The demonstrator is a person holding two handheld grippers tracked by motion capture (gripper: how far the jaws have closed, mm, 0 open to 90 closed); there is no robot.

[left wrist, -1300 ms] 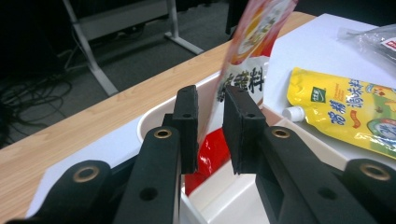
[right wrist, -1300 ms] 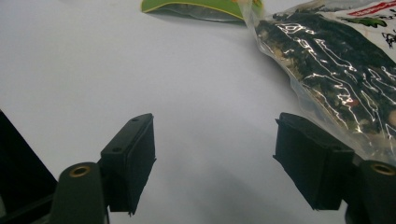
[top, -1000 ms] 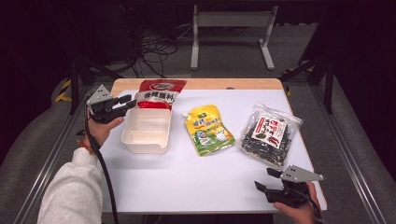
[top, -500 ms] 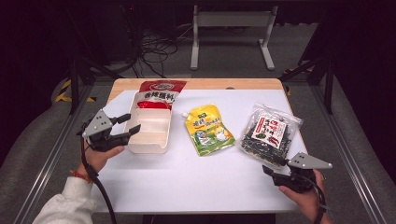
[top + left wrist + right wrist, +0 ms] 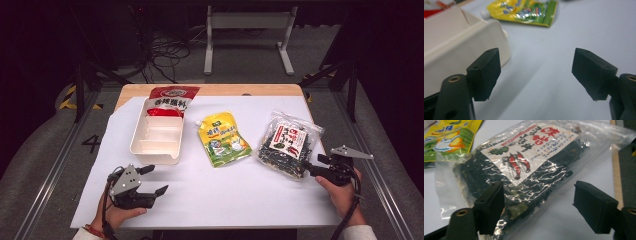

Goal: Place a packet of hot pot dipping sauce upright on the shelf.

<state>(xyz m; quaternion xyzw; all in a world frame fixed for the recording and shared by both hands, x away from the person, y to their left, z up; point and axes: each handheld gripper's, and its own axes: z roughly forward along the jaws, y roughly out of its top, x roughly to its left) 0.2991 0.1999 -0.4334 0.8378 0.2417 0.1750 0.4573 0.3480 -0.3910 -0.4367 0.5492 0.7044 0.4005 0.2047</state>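
Observation:
A white divided box (image 5: 156, 137) stands at the table's left. A yellow-green spouted pouch (image 5: 223, 139) lies in the middle and a clear bag of dark seaweed (image 5: 289, 144) at the right. My left gripper (image 5: 156, 180) hovers low near the front edge, in front of the box. Its jaws have just been opening and stand open with nothing between them (image 5: 536, 67), the box wall (image 5: 454, 45) beside the left jaw. My right gripper (image 5: 309, 168) points at the seaweed bag's near corner. Its jaws have just been opening too and stand open (image 5: 539, 202), the bag's edge (image 5: 524, 170) reaching between them unpressed.
A red pouch (image 5: 173, 96) lies behind the box, its lower end at the box's far rim. A white sheet (image 5: 240, 195) covers the wooden table (image 5: 225, 90). Metal rails (image 5: 50, 170) run along both sides, and a stand and cables sit beyond the far edge.
The left hand has come from the box's far left corner down to the front of the table. The right hand has moved from the front edge up to the seaweed bag. Both jaws stand wider.

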